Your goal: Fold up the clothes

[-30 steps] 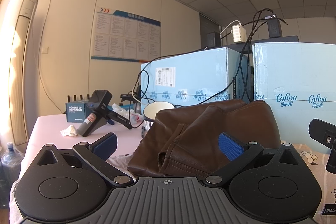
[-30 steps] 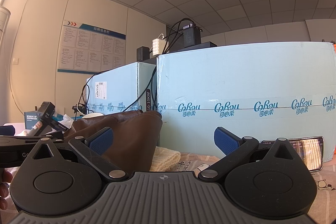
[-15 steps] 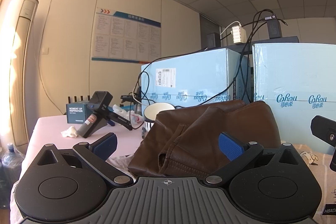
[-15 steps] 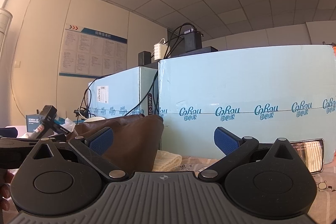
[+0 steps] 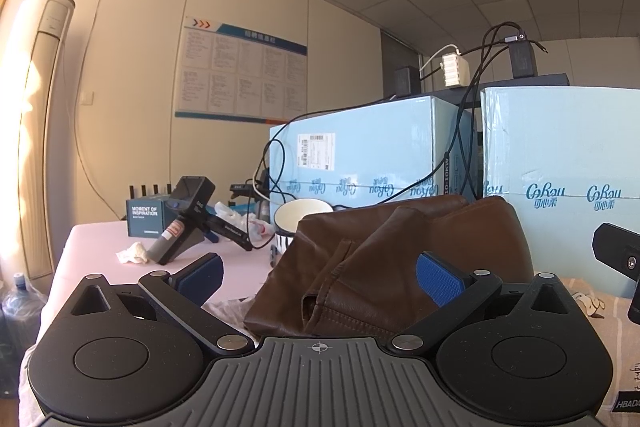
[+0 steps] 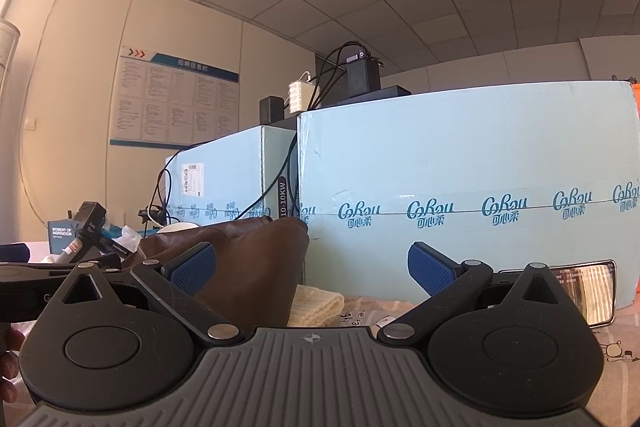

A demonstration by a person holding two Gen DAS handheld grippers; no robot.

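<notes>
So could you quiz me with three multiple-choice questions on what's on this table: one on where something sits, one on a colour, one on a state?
1. Where is the white bowl?
A. behind the brown garment, on its left
B. atop the blue boxes
C. on the floor

2. What colour are the gripper pads?
A. red
B. blue
C. green

3. The left gripper and right gripper are:
A. both clamping cloth
B. one shut
C. both open, empty

Answers: 1 A, its rim shows past the garment's left edge; 2 B, blue textured faces; 3 C, jaws spread apart with nothing between.
</notes>
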